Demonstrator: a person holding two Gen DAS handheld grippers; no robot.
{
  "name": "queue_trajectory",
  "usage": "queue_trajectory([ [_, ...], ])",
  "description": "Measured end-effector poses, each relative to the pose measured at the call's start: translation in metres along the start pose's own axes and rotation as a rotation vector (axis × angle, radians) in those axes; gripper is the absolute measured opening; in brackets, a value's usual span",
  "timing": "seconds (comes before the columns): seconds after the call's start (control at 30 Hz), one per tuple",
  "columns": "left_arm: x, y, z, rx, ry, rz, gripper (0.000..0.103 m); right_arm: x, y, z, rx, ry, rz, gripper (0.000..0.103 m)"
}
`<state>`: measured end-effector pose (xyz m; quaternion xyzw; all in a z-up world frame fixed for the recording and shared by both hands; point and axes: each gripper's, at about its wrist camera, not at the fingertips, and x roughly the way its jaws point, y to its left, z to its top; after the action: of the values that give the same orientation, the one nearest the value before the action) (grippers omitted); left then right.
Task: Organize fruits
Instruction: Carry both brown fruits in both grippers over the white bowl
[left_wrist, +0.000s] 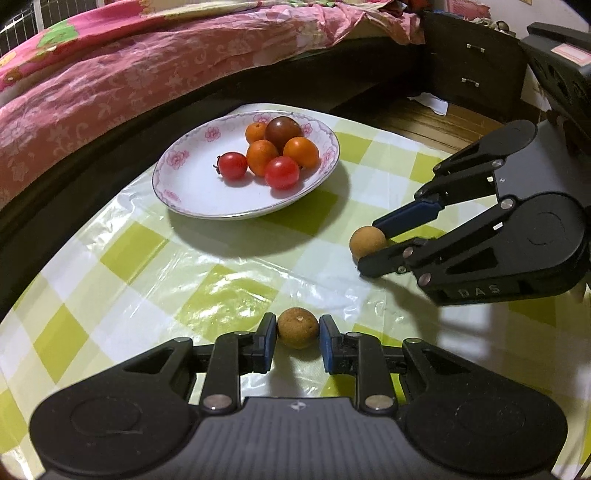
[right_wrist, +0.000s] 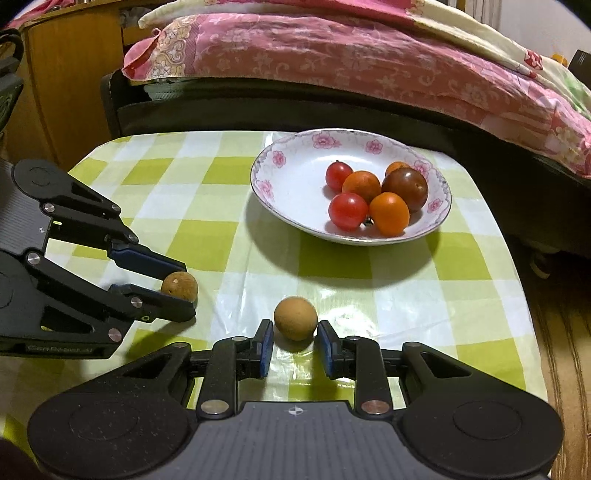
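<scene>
Two brown fruits (left_wrist: 297, 328) (right_wrist: 295, 318) look small, light, probably rollable; each gripper (left_wrist: 297, 336) (right_wrist: 294, 342) stands apart around one, apparently not yet clamped; squeeze gently across the middle.

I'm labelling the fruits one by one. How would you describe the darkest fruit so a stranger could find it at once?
Start at the checked green-and-white tablecloth and find the white plate with pink flowers on its rim. In the cluster of fruits on it, the dark fruit sits on the side nearest the bed. It is the largest there and brownish-maroon, while its neighbours are bright orange or red.
</scene>
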<state>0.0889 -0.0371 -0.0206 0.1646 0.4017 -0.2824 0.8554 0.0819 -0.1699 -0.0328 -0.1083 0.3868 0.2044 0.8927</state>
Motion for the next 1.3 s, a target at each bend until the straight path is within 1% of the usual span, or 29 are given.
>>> queue_trajectory([
  [0.07,-0.001,0.000,-0.001,-0.002,0.002,-0.004,0.039,-0.001,0.000,0.000,-0.001,-0.007,-0.001,0.030],
  [0.17,0.000,0.000,-0.003,0.006,0.002,0.006,0.040,-0.002,0.000,0.001,-0.006,-0.018,-0.004,0.039],
  [0.33,-0.001,-0.002,-0.004,0.022,-0.003,0.015,0.042,-0.001,0.000,0.001,-0.008,-0.026,-0.004,0.040],
  [0.53,-0.003,-0.005,-0.007,0.042,-0.006,0.023,0.042,0.002,0.002,0.001,-0.012,-0.015,0.001,0.039],
  [0.87,-0.001,0.000,-0.004,-0.003,0.013,0.011,0.042,0.003,0.003,0.001,-0.013,-0.017,0.001,0.039],
  [0.93,0.000,-0.001,-0.004,-0.008,0.014,0.009,0.039,0.004,0.003,0.001,-0.012,-0.012,-0.002,0.039],
  [1.0,0.000,-0.001,-0.004,-0.008,0.016,0.006,0.036,0.005,0.002,0.000,-0.012,-0.007,0.001,0.035],
  [1.03,0.000,-0.002,-0.003,-0.004,0.016,0.013,0.033,0.005,0.002,0.001,-0.011,-0.007,0.008,0.033],
  [1.1,0.000,-0.003,-0.003,-0.004,0.019,0.012,0.033,0.005,0.003,0.002,-0.014,-0.006,0.007,0.023],
  [1.2,0.000,0.000,0.000,-0.030,0.017,-0.006,0.033,0.005,0.003,0.003,-0.011,0.001,0.006,0.022],
  [1.3,-0.003,0.000,0.003,-0.027,0.000,0.004,0.033,0.000,0.003,0.005,-0.004,-0.013,0.010,0.022],
])
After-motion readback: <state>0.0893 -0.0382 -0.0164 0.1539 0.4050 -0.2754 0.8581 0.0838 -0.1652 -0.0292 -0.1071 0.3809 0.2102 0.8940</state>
